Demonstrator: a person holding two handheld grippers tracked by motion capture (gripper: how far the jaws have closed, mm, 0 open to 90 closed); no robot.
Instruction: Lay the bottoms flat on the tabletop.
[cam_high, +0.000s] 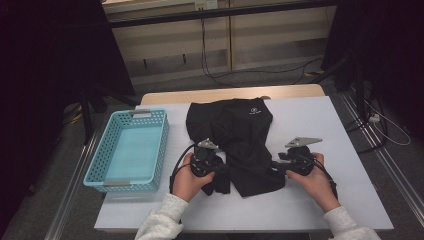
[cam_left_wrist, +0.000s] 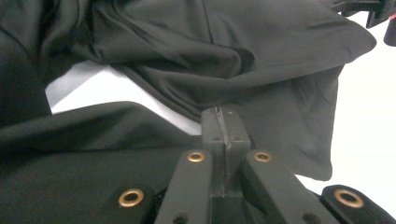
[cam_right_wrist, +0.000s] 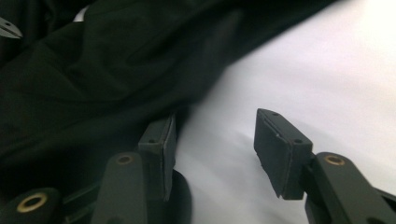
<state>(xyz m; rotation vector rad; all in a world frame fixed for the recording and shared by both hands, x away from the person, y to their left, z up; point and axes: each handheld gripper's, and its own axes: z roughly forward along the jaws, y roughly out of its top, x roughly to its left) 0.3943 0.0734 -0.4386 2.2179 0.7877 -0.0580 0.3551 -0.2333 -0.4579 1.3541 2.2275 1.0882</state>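
Overhead, a black garment lies rumpled on the white counter, right of a blue basket, between both grippers. The left gripper has its fingers clamped on a fold of cloth. The right gripper holds its fingers apart — nothing between them — beside the garment's edge.

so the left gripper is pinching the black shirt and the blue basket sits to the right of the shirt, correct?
Not quite: the blue basket sits to the left of the black shirt, not the right, as the high view shows. The rest holds: the left gripper has its jaws shut on a fold of the shirt, seen in the left gripper view.
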